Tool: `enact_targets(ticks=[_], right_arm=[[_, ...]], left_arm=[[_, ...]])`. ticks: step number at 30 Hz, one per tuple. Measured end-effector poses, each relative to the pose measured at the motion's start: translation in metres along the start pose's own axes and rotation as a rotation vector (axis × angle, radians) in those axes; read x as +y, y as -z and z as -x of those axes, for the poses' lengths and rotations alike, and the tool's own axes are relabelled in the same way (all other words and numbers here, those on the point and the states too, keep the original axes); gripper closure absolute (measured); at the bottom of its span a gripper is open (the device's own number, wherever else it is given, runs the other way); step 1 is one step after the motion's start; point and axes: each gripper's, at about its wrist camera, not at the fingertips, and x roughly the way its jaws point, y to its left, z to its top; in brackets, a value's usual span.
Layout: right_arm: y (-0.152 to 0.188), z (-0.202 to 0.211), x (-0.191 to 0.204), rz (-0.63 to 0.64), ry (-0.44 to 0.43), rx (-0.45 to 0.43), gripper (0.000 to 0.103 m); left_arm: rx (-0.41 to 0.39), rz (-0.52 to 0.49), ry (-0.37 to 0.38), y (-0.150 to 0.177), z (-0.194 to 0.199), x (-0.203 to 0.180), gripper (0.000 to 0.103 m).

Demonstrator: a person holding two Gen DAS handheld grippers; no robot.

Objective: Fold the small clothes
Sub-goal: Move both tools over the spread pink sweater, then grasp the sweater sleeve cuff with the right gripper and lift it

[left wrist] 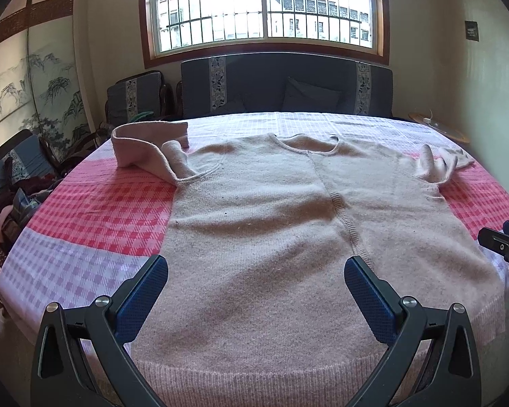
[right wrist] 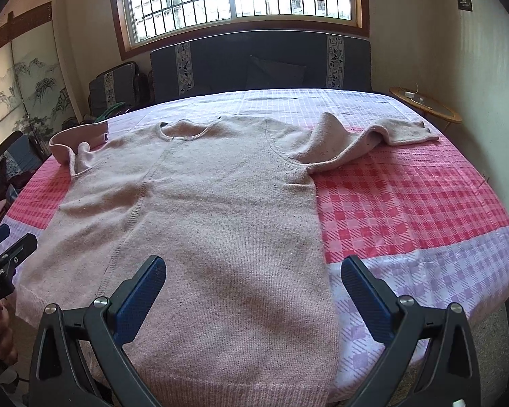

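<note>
Two grippers hang wide open and empty over the near hem of a pale pink knitted sweater [left wrist: 261, 237]. The left gripper [left wrist: 256, 291] fills the bottom of its own view; the right gripper [right wrist: 252, 288] does likewise, and its tip shows at the right edge of the left view. Bare checked tablecloth [right wrist: 407, 210] spreads to the right of the sweater, and a narrower strip lies at left. The sweater lies flat in mid-frame, neckline toward the window [left wrist: 264, 3]. Its left sleeve [left wrist: 146, 149] curls upright at upper left; its right sleeve [right wrist: 373, 139] lies rumpled at upper right.
</note>
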Motion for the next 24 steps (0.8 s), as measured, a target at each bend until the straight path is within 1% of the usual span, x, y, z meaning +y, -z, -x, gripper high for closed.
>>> enact_targets(ticks=[6, 8, 10, 12, 13, 14, 16, 17, 19, 21, 23, 24], right_arm=[[-0.014, -0.01, -0.027, -0.043, -0.019, 0.006, 0.0], [-0.023, -0.015, -0.043, -0.076, -0.08, 0.0, 0.001], [-0.034, -0.023, -0.067, -0.144, -0.169, -0.002, 0.004], [-0.047, -0.034, -0.1, -0.245, -0.277, -0.003, 0.014], [-0.055, -0.041, -0.12, -0.309, -0.316, -0.007, 0.017], [-0.062, -0.049, -0.141, -0.375, -0.344, -0.011, 0.022], [-0.076, -0.064, -0.183, -0.486, -0.389, -0.029, 0.024], [-0.083, -0.071, -0.203, -0.536, -0.39, -0.034, 0.025], [-0.097, -0.087, -0.24, -0.622, -0.363, -0.027, 0.025], [-0.11, -0.101, -0.27, -0.669, -0.342, -0.035, 0.031], [-0.122, -0.119, -0.297, -0.717, -0.307, -0.018, 0.034], [-0.127, -0.127, -0.311, -0.745, -0.307, -0.017, 0.035]], left_arm=[[0.017, 0.0, 0.012, -0.006, -0.009, -0.003, 0.0], [0.03, -0.006, 0.01, -0.006, -0.014, -0.004, 0.0], [0.044, -0.013, 0.009, -0.005, -0.019, -0.005, 0.0], [0.056, -0.018, 0.008, -0.004, -0.024, -0.006, 0.0], [0.063, -0.018, 0.012, -0.004, -0.026, -0.006, 0.0], [0.07, -0.018, 0.014, -0.004, -0.029, -0.006, 0.0], [0.083, -0.019, 0.013, -0.005, -0.034, -0.007, 0.0], [0.089, -0.018, 0.017, -0.005, -0.036, -0.007, 0.0], [0.099, -0.021, 0.023, -0.007, -0.04, -0.009, 0.0], [0.106, -0.029, 0.027, -0.009, -0.045, -0.012, 0.0], [0.118, -0.037, 0.029, -0.012, -0.051, -0.014, 0.0], [0.125, -0.038, 0.028, -0.014, -0.055, -0.016, 0.0]])
